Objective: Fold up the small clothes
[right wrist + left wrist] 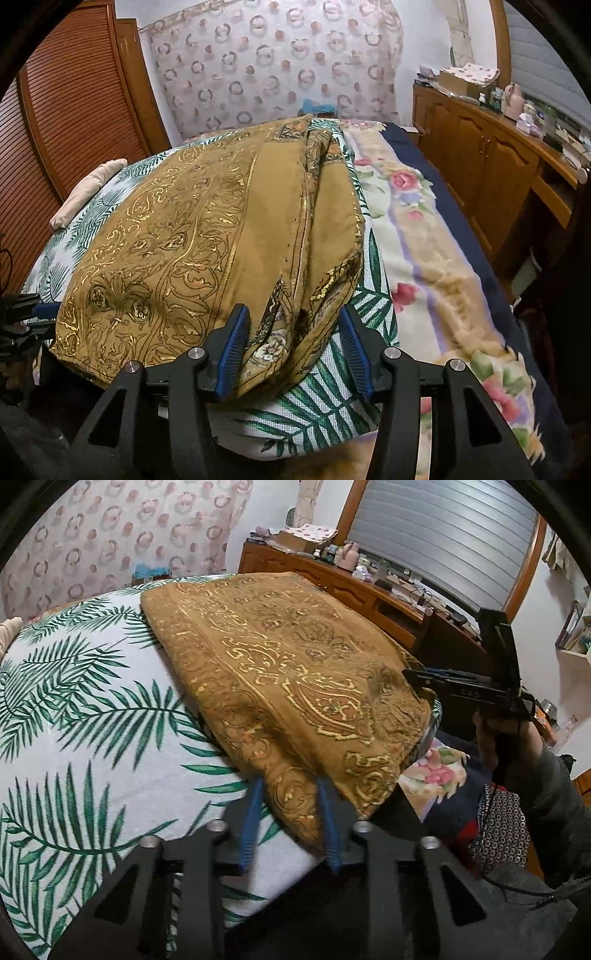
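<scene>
Folded golden-brown patterned cloth [295, 686] lies flat on the palm-leaf sheet [92, 720].

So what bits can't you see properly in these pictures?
- Left wrist view: left gripper fingertips, tucked under the brown cloth.
- Left wrist view: right gripper fingertips, buried in the cloth's corner.
- Right wrist view: the cloth's inner layers, covered by its own folds.
- Both views: leaf-print cover beneath the cloth.
</scene>
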The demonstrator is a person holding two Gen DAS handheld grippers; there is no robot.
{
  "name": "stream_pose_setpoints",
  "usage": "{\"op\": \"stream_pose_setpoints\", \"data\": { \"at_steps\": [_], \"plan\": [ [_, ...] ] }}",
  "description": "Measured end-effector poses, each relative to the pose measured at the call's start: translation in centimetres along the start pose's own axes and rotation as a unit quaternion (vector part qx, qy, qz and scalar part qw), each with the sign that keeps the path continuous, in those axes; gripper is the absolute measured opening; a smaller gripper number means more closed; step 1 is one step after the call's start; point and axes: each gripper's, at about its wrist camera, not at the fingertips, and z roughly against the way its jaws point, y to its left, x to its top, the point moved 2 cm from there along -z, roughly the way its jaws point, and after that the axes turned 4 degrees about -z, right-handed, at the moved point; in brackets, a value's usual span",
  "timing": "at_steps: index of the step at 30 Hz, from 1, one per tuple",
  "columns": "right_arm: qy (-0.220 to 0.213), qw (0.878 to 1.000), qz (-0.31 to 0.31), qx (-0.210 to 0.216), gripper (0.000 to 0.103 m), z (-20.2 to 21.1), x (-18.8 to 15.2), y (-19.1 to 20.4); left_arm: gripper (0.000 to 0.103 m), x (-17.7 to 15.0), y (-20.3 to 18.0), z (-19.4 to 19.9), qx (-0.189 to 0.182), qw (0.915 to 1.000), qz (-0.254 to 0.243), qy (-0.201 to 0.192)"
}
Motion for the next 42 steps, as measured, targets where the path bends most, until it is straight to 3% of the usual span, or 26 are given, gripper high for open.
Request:
{"op": "stream_pose_setpoints", "data": {
  "at_steps": [2, 3, 6, 15, 23, 32, 42],
  "plan": [
    [0.005, 1.000, 0.002, 0.021, 0.024, 0.0, 0.0, 0.2, 0.007, 0.1, -0.2, 0.1, 0.002, 1.0000, -0.003, -0.004],
    [0.008, 0.999, 0.001, 0.031, 0.016, -0.1, -0.1, 0.3, 0.006, 0.3, -0.3, 0.2, 0.003, 1.0000, -0.003, -0.005],
    [0.009, 0.999, 0.002, 0.042, 0.010, 0.0, 0.0, 0.3, 0.004, 1.1, -0.1, 1.3, -0.014, 0.9996, 0.006, -0.025],
    [-0.074, 0.993, -0.002, 0.096, 0.008, 4.2, 4.5, -0.1, 0.003, 7.3, 1.2, 5.4, -0.025, 0.9933, 0.007, -0.113],
    [-0.116, 0.986, 0.017, 0.118, 0.008, 4.1, 8.8, 0.8, 0.003, 11.6, 3.9, 4.8, -0.012, 0.9903, 0.015, -0.138],
    [-0.125, 0.984, 0.019, 0.128, 0.008, -0.7, 13.6, 0.9, 0.003, 17.5, 9.0, 3.0, 0.019, 0.9869, 0.041, -0.155],
    [-0.078, 0.990, 0.018, 0.113, 0.008, -7.4, 17.4, 1.3, 0.003, 19.5, 13.6, -0.7, 0.045, 0.9880, 0.072, -0.129]
  ]
}}
